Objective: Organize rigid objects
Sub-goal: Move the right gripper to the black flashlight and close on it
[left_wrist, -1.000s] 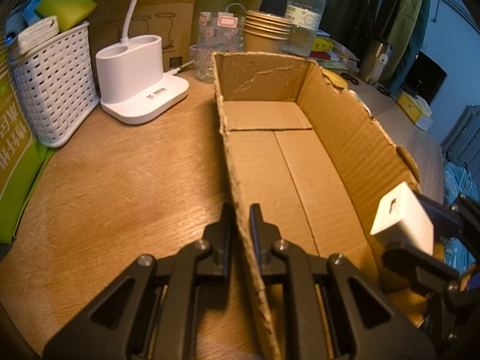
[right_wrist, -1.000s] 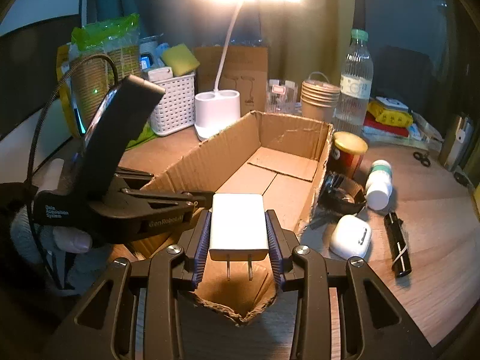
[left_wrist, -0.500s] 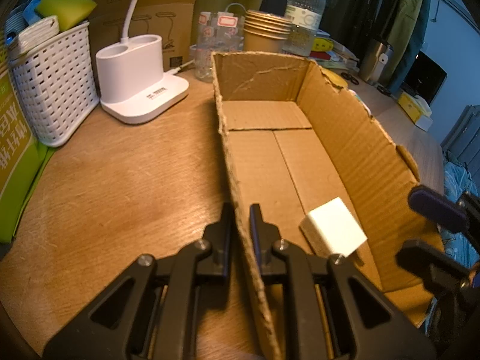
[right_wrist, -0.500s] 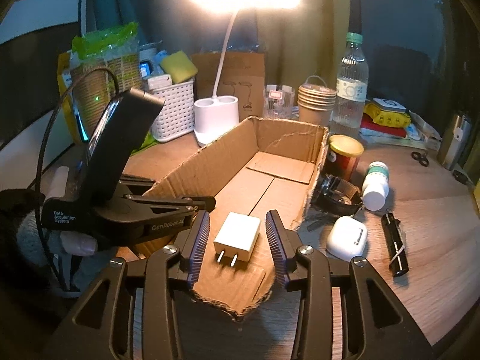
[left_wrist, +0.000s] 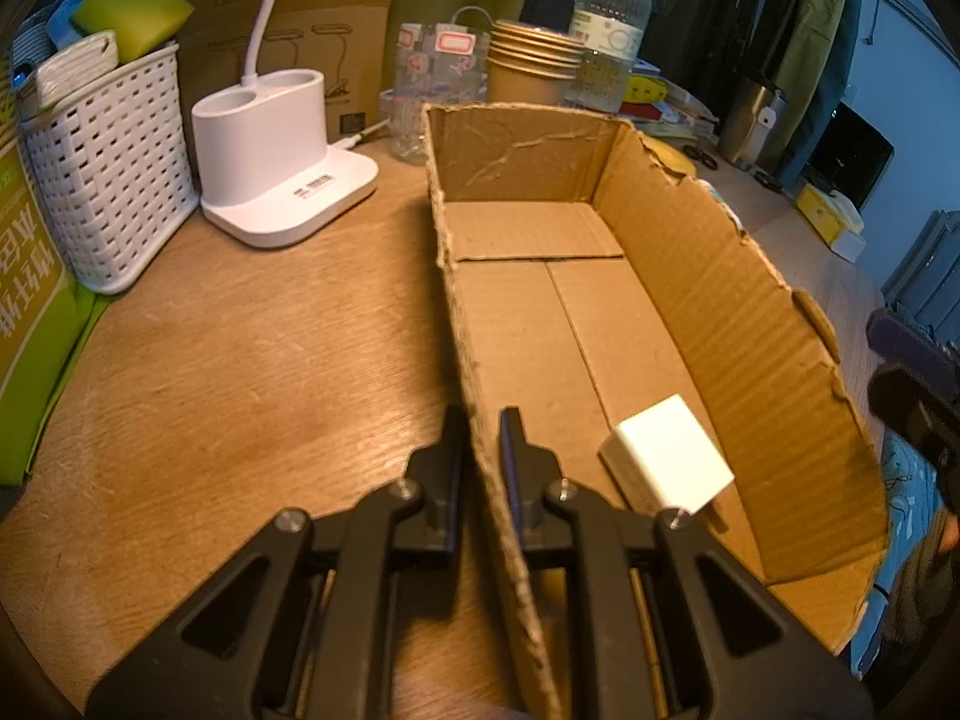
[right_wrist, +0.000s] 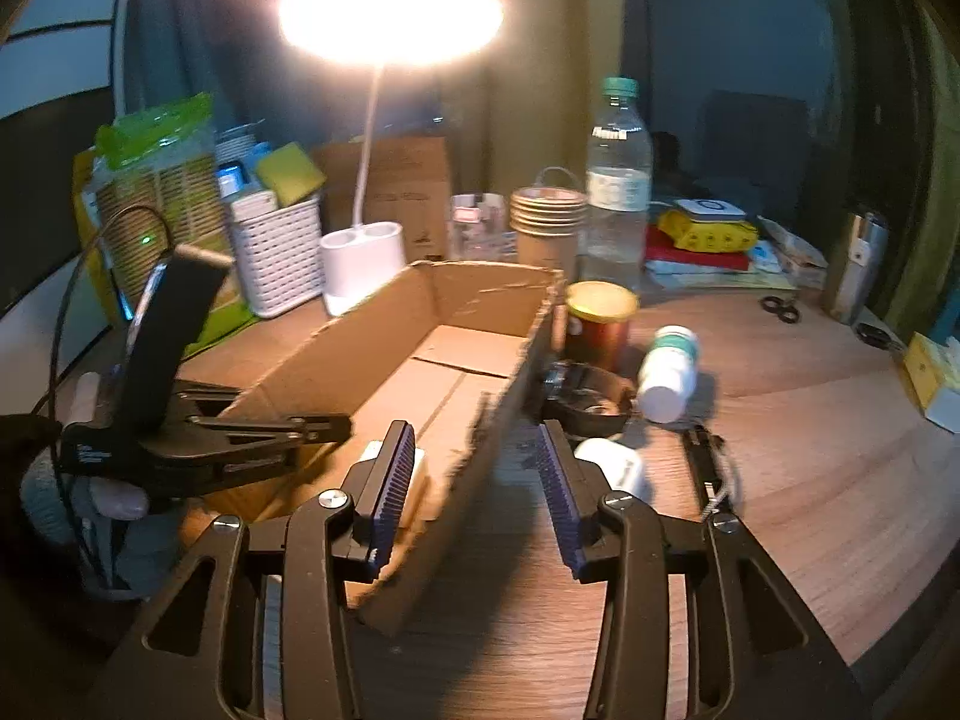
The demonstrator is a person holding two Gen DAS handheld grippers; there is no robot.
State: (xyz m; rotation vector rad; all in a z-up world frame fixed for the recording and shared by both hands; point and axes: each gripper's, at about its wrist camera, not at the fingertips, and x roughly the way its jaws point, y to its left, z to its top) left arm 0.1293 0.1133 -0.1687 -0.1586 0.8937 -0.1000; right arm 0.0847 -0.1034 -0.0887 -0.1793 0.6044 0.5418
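An open cardboard box (left_wrist: 690,276) lies on the wooden desk. My left gripper (left_wrist: 483,426) is shut on its near left wall; in the right wrist view the left gripper (right_wrist: 324,429) clamps that same wall. A white plug charger (left_wrist: 666,459) lies on the box floor at the near end, and my right finger half hides the charger (right_wrist: 418,465). My right gripper (right_wrist: 474,438) hovers over the box's right wall with its jaws opening and nothing held between them. It shows at the right edge of the left wrist view (left_wrist: 900,372).
Right of the box lie a white earbud case (right_wrist: 621,465), a black stick-shaped object (right_wrist: 708,468), a white pill bottle (right_wrist: 669,372), a gold-lidded jar (right_wrist: 600,318) and a black strap (right_wrist: 585,396). Behind stand a lamp base (left_wrist: 276,162), a white basket (left_wrist: 114,168), paper cups (left_wrist: 531,72) and a water bottle (left_wrist: 606,36).
My right gripper let go of the white charger, which dropped onto the box floor. The gripper then drew off to the right with wider jaws. The left gripper stayed put.
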